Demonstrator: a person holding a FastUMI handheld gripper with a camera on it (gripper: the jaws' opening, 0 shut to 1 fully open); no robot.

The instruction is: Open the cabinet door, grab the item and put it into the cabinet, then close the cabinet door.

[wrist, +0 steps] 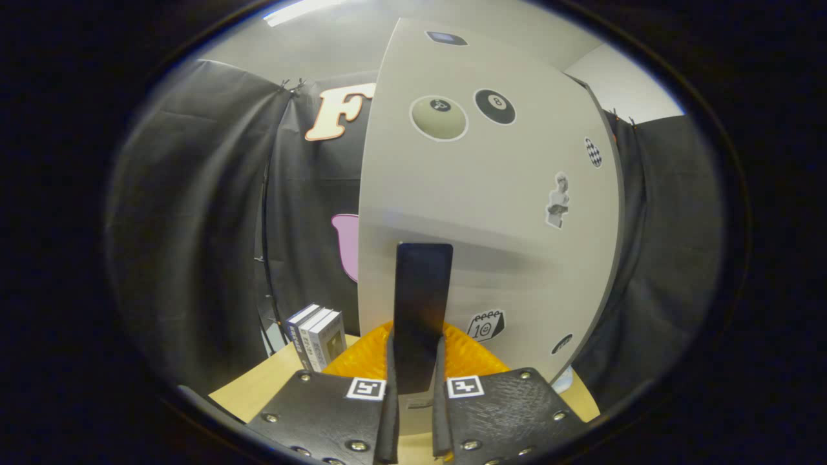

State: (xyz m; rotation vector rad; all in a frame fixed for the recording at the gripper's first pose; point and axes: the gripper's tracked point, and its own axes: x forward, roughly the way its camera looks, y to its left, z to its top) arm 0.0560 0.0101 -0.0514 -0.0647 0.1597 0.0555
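Pinched between the gripper (413, 381) fingers, a dark flat item (421, 310) stands upright, just before the stickered cabinet door (491, 213). Judging by this, the carry is underway; next, the item must pass around the door into the cabinet. Books (316, 336) stand leftward.

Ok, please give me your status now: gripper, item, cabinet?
Gripper shut on black flat item, held upright. White cabinet door right ahead, stickers on it. Orange basket and boxes on table below.
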